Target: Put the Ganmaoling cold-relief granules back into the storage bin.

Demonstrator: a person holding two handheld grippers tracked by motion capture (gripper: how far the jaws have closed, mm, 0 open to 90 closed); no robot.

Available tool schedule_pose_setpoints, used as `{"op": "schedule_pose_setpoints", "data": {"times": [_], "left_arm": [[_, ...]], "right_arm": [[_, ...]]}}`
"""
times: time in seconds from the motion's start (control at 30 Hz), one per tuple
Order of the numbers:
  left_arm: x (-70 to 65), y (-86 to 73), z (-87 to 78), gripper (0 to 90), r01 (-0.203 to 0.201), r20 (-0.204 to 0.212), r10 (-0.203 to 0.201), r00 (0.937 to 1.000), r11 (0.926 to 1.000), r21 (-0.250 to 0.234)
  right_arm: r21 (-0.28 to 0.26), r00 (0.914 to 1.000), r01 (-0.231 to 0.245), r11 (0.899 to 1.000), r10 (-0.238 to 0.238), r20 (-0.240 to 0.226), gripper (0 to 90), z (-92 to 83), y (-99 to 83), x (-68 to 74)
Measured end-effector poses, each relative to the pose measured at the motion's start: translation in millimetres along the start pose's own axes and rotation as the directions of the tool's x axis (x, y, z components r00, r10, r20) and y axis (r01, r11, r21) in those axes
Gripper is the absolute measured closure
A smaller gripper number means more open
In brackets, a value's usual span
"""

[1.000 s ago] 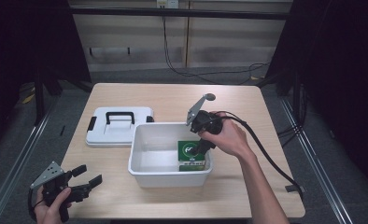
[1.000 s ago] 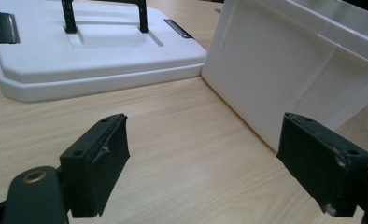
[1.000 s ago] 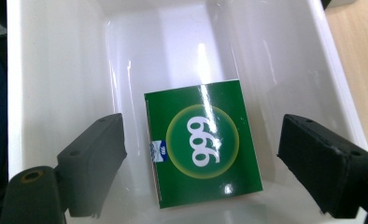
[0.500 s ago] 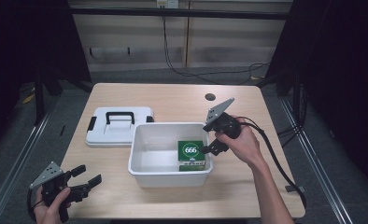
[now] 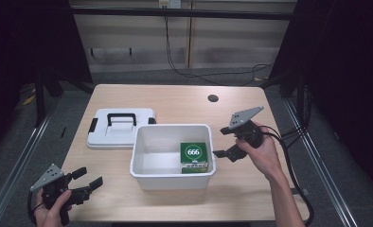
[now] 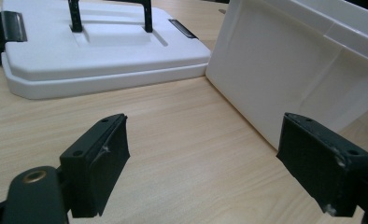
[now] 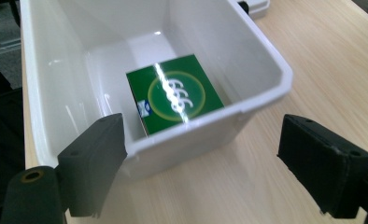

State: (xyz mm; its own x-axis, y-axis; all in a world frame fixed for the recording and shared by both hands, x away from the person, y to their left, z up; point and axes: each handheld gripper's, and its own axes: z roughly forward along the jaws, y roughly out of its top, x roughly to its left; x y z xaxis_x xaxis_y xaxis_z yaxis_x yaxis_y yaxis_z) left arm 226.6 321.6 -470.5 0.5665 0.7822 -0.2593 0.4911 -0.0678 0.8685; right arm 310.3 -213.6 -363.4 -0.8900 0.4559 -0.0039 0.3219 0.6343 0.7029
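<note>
now the green box [image 5: 194,152] marked 666 lies flat on the floor of the white plastic bin [image 5: 142,172], tucked into the corner nearest the right tool [image 5: 221,154]. that tool hangs just off the bin's right wall, above the table [image 5: 184,101], jaws spread wide with nothing between them. in the right gripper view its two black pads frame the bin's corner and the box below the rim.

over at the near left edge, the left tool [image 5: 91,178] sits low over the table, well apart from the bin, jaws also wide and empty. the left gripper view looks past them at the bin's outer wall and the white lid [image 5: 120,132] with its black handle [image 5: 121,116], lying flat just beside the bin's far left corner.

my read: the box is in, so the lid looks like the next job. to do it well, i'd go for the handle with open jaws squared across the bar, lift level, and line the lid's edges with the rim before lowering. the right tool should clear the rim first.
</note>
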Motion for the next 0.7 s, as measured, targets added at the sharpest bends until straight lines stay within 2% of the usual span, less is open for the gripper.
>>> {"op": "schedule_pose_setpoints", "data": {"times": [0.1, 0.17, 0.37, 0.47, 0.5, 0.6, 0.63, 0.7], "left_arm": [[-0.2, 0.3, 0.3, 16.1, -0.002, 0.001, 0.002, 1.0000, 1.0000, 0.001], [0.1, -0.1, 0.5, 16.1, 0.004, -0.003, -0.004, 1.0000, 1.0000, 0.000], [0.3, -0.1, -0.3, 16.1, 0.002, -0.004, -0.002, 1.0000, 1.0000, -0.002], [0.1, -0.1, -0.4, 16.1, 0.000, -0.006, 0.000, 1.0000, 1.0000, 0.002], [-0.1, -0.1, -0.1, 16.1, 0.005, -0.007, -0.005, 1.0000, 1.0000, 0.002], [-0.1, -0.3, 0.2, 16.1, 0.007, -0.006, -0.007, 1.0000, 1.0000, 0.004], [-0.2, -0.3, 0.2, 16.1, 0.007, -0.006, -0.007, 1.0000, 1.0000, 0.004], [-0.3, -0.3, 0.2, 16.1, 0.009, -0.007, -0.009, 0.9999, 1.0000, 0.003]], "right_arm": [[-0.009, 0.9998, -0.013, 1.000, 0.013, 0.013, 14.5, -8.3, -9.1, 1.1], [-0.008, 0.9987, -0.028, 1.000, 0.029, 0.042, 14.5, -17.1, -19.7, 2.0], [-0.033, 0.9944, -0.069, 0.997, 0.071, 0.078, 14.5, -29.3, -35.4, 2.9], [-0.035, 0.9894, -0.088, 0.995, 0.092, 0.113, 14.5, -34.6, -45.1, 3.8], [-0.052, 0.9844, -0.115, 0.992, 0.121, 0.128, 14.4, -38.8, -54.5, 4.8], [-0.058, 0.9803, -0.130, 0.990, 0.137, 0.142, 14.4, -41.0, -62.4, 5.1], [-0.067, 0.9754, -0.155, 0.986, 0.164, 0.147, 14.4, -42.4, -71.8, 5.2], [-0.072, 0.9722, -0.167, 0.983, 0.176, 0.154, 14.4, -42.9, -76.6, 5.6]]}}
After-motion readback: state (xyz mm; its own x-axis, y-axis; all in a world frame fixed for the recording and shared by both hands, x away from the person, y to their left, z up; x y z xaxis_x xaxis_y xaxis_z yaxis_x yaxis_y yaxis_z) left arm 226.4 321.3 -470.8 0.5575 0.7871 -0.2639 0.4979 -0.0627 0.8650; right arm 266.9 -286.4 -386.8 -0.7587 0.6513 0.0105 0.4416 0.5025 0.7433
